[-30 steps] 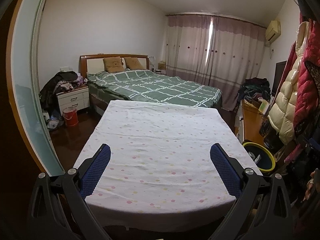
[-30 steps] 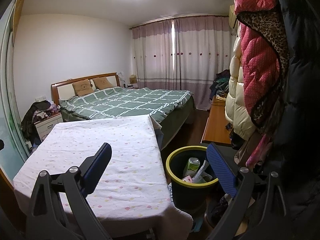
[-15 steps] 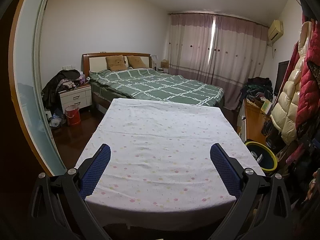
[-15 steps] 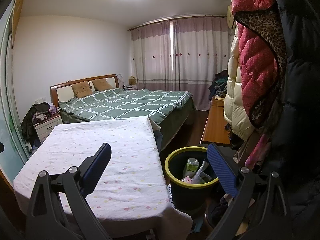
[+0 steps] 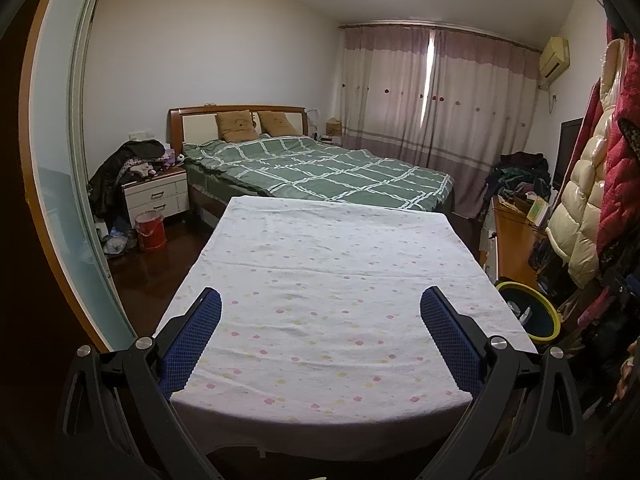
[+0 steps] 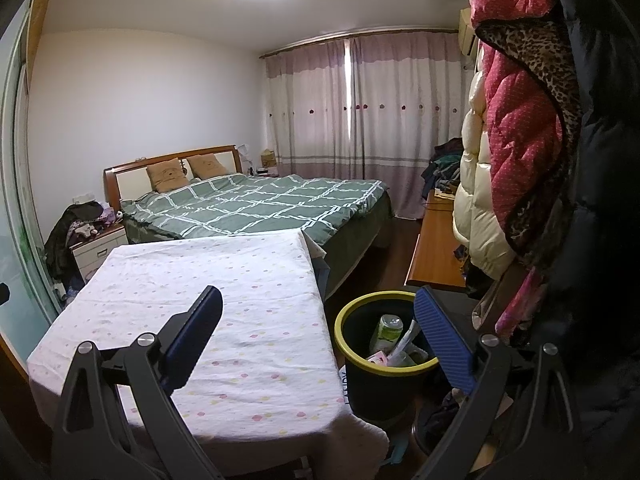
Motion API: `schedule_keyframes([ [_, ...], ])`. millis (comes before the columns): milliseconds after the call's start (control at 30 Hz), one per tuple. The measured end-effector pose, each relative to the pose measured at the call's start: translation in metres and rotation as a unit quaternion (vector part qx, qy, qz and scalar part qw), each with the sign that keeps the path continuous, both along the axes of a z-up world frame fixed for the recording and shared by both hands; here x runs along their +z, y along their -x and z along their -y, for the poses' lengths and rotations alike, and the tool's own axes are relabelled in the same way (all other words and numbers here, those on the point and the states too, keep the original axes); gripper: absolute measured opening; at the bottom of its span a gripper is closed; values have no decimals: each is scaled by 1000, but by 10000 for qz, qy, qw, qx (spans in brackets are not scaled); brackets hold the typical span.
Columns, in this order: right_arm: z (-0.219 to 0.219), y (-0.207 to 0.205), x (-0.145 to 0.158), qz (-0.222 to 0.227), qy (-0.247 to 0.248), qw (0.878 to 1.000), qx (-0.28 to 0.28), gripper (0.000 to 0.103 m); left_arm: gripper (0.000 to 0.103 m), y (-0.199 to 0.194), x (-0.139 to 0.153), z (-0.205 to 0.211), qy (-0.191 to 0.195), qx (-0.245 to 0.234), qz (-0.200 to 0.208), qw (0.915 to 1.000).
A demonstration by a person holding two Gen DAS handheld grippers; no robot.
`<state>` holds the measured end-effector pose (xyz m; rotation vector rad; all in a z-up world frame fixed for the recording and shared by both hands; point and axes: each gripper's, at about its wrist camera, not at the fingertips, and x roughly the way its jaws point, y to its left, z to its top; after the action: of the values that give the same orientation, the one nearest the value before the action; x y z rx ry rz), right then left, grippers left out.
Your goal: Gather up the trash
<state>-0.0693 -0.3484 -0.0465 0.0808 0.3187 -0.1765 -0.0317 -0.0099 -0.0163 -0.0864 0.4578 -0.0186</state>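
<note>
A black trash bin with a yellow rim (image 6: 380, 364) stands on the floor to the right of the table and holds a green-labelled can (image 6: 387, 330) and several scraps. It also shows at the right edge of the left wrist view (image 5: 528, 312). My left gripper (image 5: 320, 300) is open and empty above the near end of the table. My right gripper (image 6: 318, 296) is open and empty, between the table's right edge and the bin. The table (image 5: 332, 280) has a white dotted cloth with nothing on it.
A green checked bed (image 5: 316, 172) lies beyond the table. A nightstand (image 5: 156, 196) and a red bucket (image 5: 151, 231) are at the left. Hanging coats (image 6: 520, 140) crowd the right side, above a wooden cabinet (image 6: 436, 252). A glass sliding door (image 5: 60, 200) is at the left.
Both views have shifted slightly: the left wrist camera has tilted up and right a little, and the right wrist camera has tilted up. Both grippers stay open and empty.
</note>
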Motion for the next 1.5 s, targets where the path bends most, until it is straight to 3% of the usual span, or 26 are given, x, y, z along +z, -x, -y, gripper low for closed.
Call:
schedule_keyframes([
  [900, -4, -5, -3, -68, 9, 10000, 39, 92, 98, -4, -6, 1, -75, 42, -82, 9999],
  [1233, -5, -11, -7, -137, 11, 9999, 84, 92, 98, -11, -12, -3, 89, -48, -176, 9998],
  [1367, -6, -21, -10, -227, -74, 9993, 295, 95, 98, -29, -18, -3, 108, -79, -311, 9994],
  [1500, -13, -60, -10, -460, -159, 9964, 701, 96, 98, -77, -33, -6, -64, -109, -599, 9981],
])
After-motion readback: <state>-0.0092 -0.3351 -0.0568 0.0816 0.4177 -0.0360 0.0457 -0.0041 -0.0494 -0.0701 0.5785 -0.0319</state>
